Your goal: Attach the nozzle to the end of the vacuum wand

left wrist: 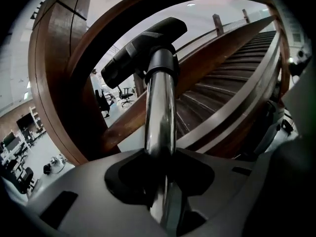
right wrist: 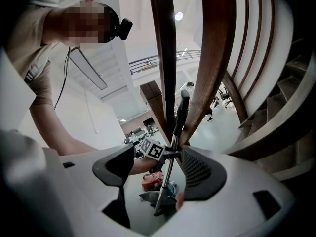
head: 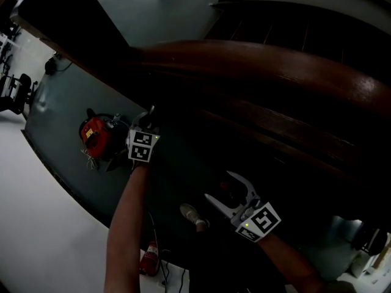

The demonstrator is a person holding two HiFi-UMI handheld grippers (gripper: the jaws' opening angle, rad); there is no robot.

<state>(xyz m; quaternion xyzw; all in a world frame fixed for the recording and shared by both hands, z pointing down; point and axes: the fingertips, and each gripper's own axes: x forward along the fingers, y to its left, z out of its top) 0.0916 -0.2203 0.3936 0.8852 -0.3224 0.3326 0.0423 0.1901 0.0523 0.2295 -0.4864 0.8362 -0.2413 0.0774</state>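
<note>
Left gripper (left wrist: 160, 164): pinching shiny chrome vacuum wand (left wrist: 160, 107). Black plastic brush nozzle (left wrist: 143, 48) sits at wand's far end, close to curved brown wooden stair rail (left wrist: 54, 107). Right gripper (right wrist: 157, 169): spread, empty. Risks: smooth tube twists in single pinch; nozzle knocks rail and works loose if not fully seated.

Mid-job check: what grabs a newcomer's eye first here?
The shiny metal wand clamped in the left gripper, black nozzle at its far end, fills that gripper's view. In the head view a red vacuum body sits on the floor at left, and a curved wooden stair rail sweeps across the top.
</note>
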